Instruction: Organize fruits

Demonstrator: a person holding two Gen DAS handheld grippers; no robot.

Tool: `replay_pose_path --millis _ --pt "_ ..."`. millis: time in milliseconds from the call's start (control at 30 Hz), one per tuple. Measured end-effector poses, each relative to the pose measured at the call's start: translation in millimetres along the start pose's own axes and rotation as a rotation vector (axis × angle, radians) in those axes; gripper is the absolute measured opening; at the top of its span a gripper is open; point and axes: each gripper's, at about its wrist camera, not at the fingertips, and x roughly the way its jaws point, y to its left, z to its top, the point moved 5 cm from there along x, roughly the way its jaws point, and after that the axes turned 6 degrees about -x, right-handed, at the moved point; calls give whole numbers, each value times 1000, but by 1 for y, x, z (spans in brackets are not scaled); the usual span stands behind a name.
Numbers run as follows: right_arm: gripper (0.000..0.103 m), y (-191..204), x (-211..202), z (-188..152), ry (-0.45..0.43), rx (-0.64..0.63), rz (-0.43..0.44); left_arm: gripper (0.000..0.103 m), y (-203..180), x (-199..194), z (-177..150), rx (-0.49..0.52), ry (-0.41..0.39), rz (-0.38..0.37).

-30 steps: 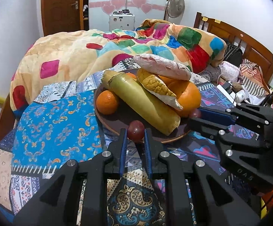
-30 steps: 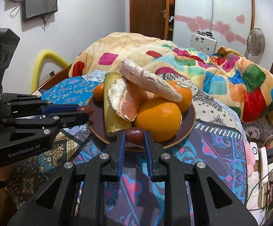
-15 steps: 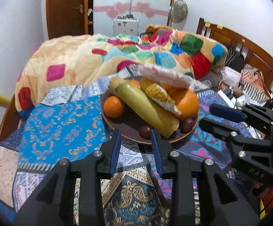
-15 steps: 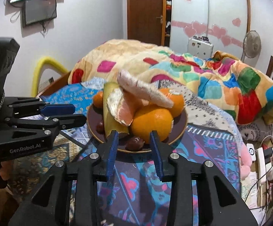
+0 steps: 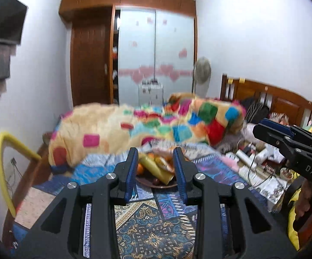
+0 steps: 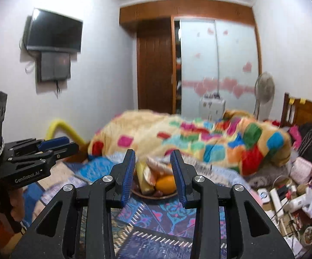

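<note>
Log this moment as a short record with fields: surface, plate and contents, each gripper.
surface: patterned blue patchwork bedspread
plate: round brown plate, on the bedspread, heaped with fruit
contents: round orange; long yellow-green fruit; small dark red fruits at the near rim
left gripper: open, nothing between the blue pads, jaws just opened, away from the plate
right gripper: open, empty, away from the plate
background: multicoloured checked blanket

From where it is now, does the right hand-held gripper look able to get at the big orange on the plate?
Probably yes: the right hand-held gripper is open and empty, and the orange sits at the plate's near edge, uncovered.
</note>
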Motion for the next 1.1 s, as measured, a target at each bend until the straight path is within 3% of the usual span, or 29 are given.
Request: replay_pose_path --millis 167,467,567,700,1100 --pt "43 18 -55 16 -112 3 -25 56 -12 -60 8 16 -119 5" --pt "83 28 -88 14 -178 28 -69 90 -19 -108 4 22 -200 23" --pt "88 29 -92 11 -176 24 -86 95 -21 -114 2 31 -208 26" --pt "103 29 -98 7 -183 37 -107 97 -25 -120 -3 37 -215 29" --pt "103 32 -107 0 -181 32 -117 101 -25 -125 -9 29 -209 21"
